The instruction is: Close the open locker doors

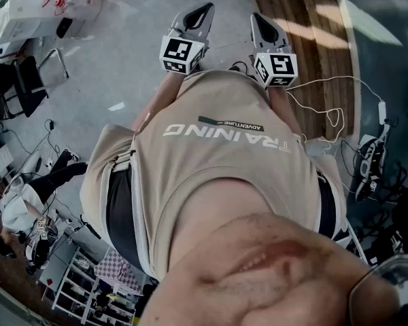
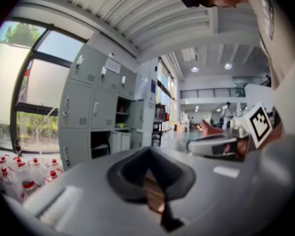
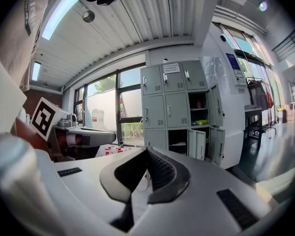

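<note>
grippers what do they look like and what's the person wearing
Both the left gripper and right gripper have pale grey shells tapering to black ribbed inner pads. Each carries a white cube with black square markers. The person wears a beige t-shirt with white lettering.

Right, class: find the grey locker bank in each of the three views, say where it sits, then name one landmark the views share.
Head view: not in it.
Left gripper view: the locker bank stands left of centre, with some compartments open.
Right gripper view: the locker bank stands right of centre, with doors open on its right side.
Shared landmark: the big window sits directly left of the lockers in both gripper views.
</note>
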Tool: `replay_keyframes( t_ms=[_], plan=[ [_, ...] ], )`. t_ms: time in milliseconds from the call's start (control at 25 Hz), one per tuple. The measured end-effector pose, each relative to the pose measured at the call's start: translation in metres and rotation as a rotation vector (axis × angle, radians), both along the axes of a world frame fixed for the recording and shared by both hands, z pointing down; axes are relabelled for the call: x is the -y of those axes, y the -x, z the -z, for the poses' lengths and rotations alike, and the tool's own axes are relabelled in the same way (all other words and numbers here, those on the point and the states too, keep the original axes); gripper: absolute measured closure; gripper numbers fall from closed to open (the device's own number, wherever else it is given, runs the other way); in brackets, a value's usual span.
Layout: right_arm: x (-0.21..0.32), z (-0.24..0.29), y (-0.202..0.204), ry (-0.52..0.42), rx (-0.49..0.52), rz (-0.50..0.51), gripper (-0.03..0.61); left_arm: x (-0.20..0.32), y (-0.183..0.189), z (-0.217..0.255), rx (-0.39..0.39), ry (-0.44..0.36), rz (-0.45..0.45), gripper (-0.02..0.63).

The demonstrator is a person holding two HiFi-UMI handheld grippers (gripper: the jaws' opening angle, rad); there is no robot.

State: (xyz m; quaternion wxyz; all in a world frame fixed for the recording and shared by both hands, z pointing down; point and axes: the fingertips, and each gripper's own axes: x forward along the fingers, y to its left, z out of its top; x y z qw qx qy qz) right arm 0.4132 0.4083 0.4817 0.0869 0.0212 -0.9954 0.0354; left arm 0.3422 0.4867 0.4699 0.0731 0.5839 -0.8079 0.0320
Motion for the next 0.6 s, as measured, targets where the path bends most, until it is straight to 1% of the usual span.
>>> replay_keyframes(
  t_ms=[120,200,280,400,480,600],
  plan=[
    [0.006,-0.008,-0.01,0.006,-0.005,0.021,0.565,0.008,-0.01,-0.005,-0.004,0.009,0.012,0.614],
    [0.011,-0.019,-0.015,0.033,-0.004,0.022,0.565,0.013,-0.016,-0.011,0.007,0.017,0.016,0.614],
    [0.013,-0.033,-0.021,0.074,-0.005,0.016,0.565,0.014,-0.02,-0.023,0.012,0.053,0.017,0.614],
    [0.017,-0.045,-0.03,0.103,-0.026,0.02,0.565,0.016,-0.022,-0.035,-0.017,0.104,0.012,0.614],
    [0.015,-0.051,-0.026,0.105,-0.045,0.049,0.565,0.019,-0.018,-0.035,-0.029,0.107,0.008,0.614],
    [0.009,-0.059,-0.011,0.082,-0.056,0.083,0.565,0.026,-0.006,-0.043,-0.053,0.112,-0.001,0.614]
  ],
)
